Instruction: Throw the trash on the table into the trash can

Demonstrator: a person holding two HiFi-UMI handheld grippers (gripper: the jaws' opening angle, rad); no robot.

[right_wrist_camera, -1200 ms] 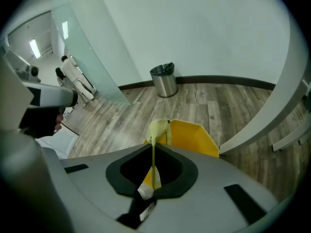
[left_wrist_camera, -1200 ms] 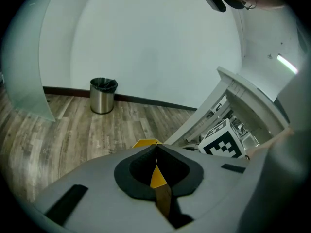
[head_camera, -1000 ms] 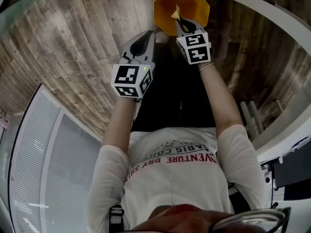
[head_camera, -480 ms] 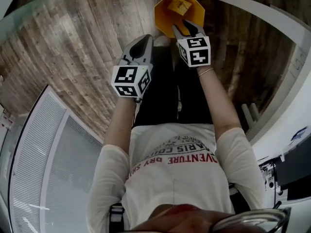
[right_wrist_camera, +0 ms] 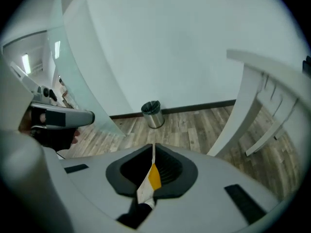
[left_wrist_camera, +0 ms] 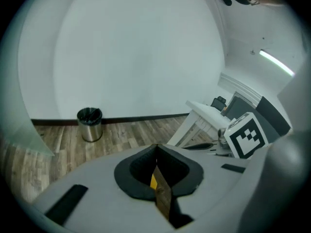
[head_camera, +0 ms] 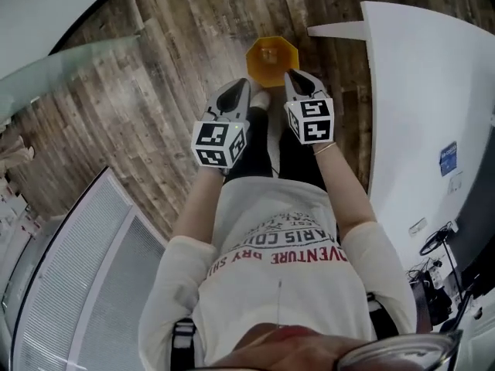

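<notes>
The orange octagonal trash can (head_camera: 254, 62) stands on the wood floor beyond both grippers in the head view. A small yellowish scrap (head_camera: 269, 53) lies inside it. My right gripper (head_camera: 295, 76) hovers just short of the can's near rim. Its jaws are closing, tips nearly together, with nothing between them (right_wrist_camera: 153, 147). A sliver of the orange can shows through the slit. My left gripper (head_camera: 240, 86) is level beside it, shut and empty (left_wrist_camera: 156, 148).
A white table (head_camera: 433, 83) runs along the right, and its legs (right_wrist_camera: 233, 125) show in the right gripper view. A steel bin (left_wrist_camera: 90, 124) stands by the far wall (right_wrist_camera: 152, 114). A glass panel (head_camera: 69, 60) is at the left.
The right gripper opened over the can, let the yellowish scrap fall in, then came together again. Both grippers now sit further back from the can.
</notes>
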